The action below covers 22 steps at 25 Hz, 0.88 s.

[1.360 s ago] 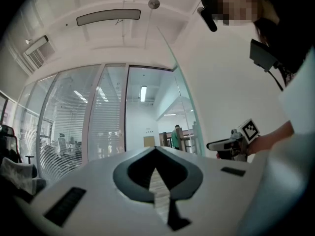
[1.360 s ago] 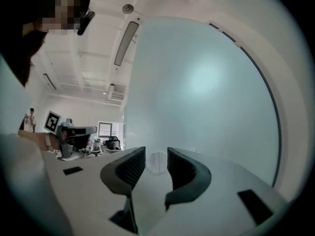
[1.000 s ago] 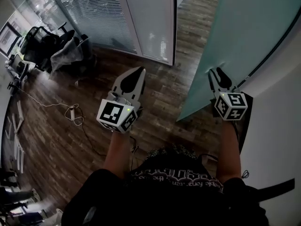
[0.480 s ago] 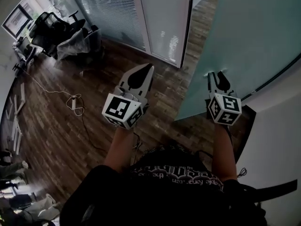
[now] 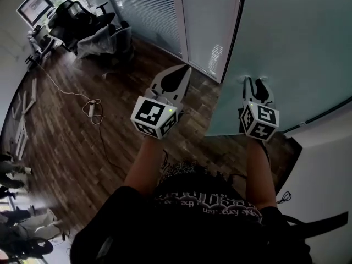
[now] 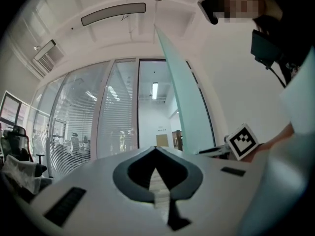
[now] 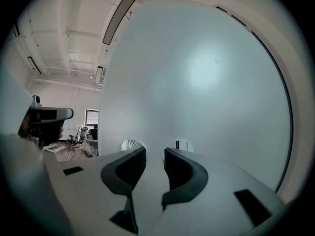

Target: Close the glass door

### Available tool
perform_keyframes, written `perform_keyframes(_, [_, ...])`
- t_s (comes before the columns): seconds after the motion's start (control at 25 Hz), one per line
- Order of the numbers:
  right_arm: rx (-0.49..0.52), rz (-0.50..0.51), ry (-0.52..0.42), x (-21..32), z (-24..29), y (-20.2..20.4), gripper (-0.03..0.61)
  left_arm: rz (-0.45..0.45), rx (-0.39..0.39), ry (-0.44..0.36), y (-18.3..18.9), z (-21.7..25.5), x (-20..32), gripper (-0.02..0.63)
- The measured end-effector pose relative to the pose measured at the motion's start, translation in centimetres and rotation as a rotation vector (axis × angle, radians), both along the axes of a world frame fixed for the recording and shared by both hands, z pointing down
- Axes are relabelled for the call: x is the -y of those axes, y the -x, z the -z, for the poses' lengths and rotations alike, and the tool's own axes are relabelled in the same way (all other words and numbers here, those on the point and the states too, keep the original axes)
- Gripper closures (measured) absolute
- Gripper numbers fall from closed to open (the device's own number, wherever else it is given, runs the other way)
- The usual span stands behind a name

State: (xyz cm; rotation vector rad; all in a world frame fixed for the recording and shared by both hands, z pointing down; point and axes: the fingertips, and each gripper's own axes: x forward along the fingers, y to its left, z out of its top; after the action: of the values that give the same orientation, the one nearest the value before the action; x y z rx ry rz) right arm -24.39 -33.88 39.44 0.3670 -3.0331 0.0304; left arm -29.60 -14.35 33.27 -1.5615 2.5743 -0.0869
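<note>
Wood floor (image 5: 82, 142) and blind-covered glass partitions (image 5: 148, 10) lie beyond your left tongs (image 5: 184, 70), which are pressed together and empty. The frosted glass door (image 5: 297, 43) stands straight ahead of your right tongs (image 5: 257, 86), slightly spread, tips apparently at its face. Its upright free edge runs between the two.

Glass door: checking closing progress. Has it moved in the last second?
Yes. The glass door has swung left toward the dark frame post; the floor gap between them has narrowed.
</note>
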Motion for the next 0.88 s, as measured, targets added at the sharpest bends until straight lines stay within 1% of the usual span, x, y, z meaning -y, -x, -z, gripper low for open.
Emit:
perform_keyframes(0.2, [0.006, -0.017, -0.004, 0.7, -0.1, 3.0, 0.460, 0.038, -0.030, 0.006, 3.1, -1.0, -0.7, 0.623])
perform_keyframes(0.36, [0.014, -0.043, -0.010, 1.5, 0.1, 5.1, 0.460, 0.039, -0.049, 0.001, 6.2, -1.7, -0.9, 0.623])
perform_keyframes(0.52, [0.025, -0.087, -0.015, 2.7, 0.2, 7.8, 0.462, -0.004, -0.058, 0.005, 10.1, -2.4, 0.1, 0.623])
perform_keyframes(0.88, [0.032, -0.233, -0.015, 5.9, 0.1, 13.5, 0.462, -0.096, -0.065, 0.003, 20.6, -2.5, 3.0, 0.623])
